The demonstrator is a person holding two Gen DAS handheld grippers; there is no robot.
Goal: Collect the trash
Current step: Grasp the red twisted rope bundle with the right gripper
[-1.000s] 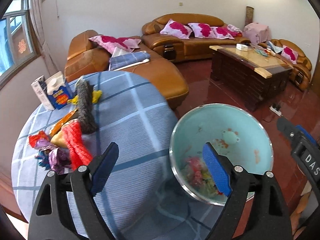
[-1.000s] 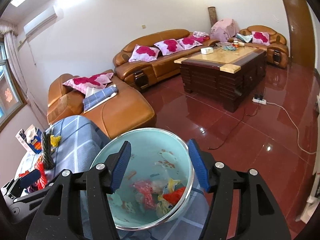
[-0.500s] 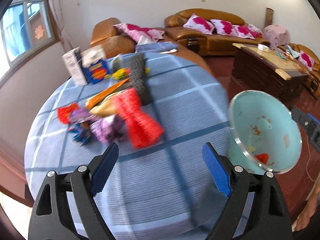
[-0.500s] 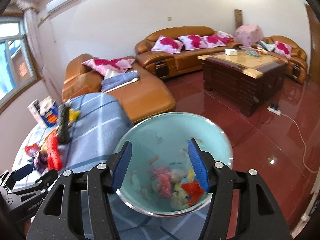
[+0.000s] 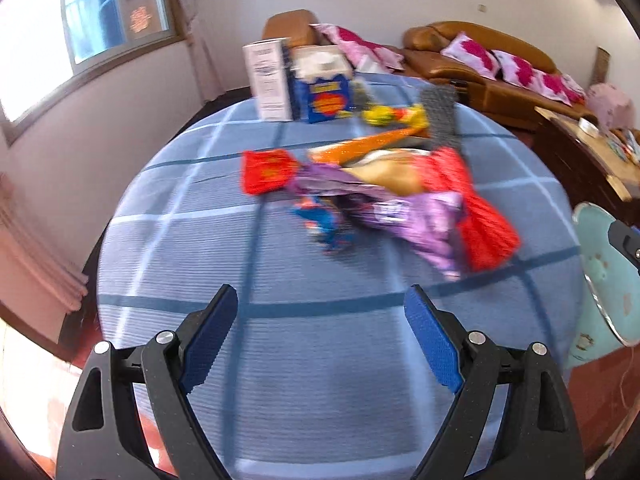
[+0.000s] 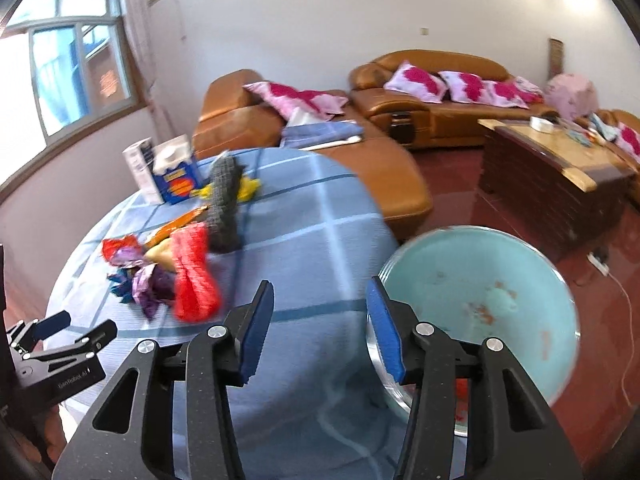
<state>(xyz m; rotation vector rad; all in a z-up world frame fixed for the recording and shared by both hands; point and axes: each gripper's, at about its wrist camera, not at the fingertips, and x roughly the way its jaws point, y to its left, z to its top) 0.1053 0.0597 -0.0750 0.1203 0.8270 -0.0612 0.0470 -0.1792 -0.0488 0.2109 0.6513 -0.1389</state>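
Lying in a heap on the blue checked tablecloth [image 5: 320,360], the trash wrappers [image 5: 384,200] include a red mesh piece [image 5: 476,216], a purple foil wrapper [image 5: 424,220] and a red packet [image 5: 266,170]. The left gripper [image 5: 320,334] hovers near them, jaws spread apart and empty. The right gripper [image 6: 316,326], also spread and empty, straddles the rim of the light-blue basin [image 6: 500,292] at the table's edge. Behind the heap stand two cartons [image 5: 296,80].

white walls, tan leather sofas [image 6: 432,96], bright window [image 6: 60,76], glossy red floor [image 6: 460,196].
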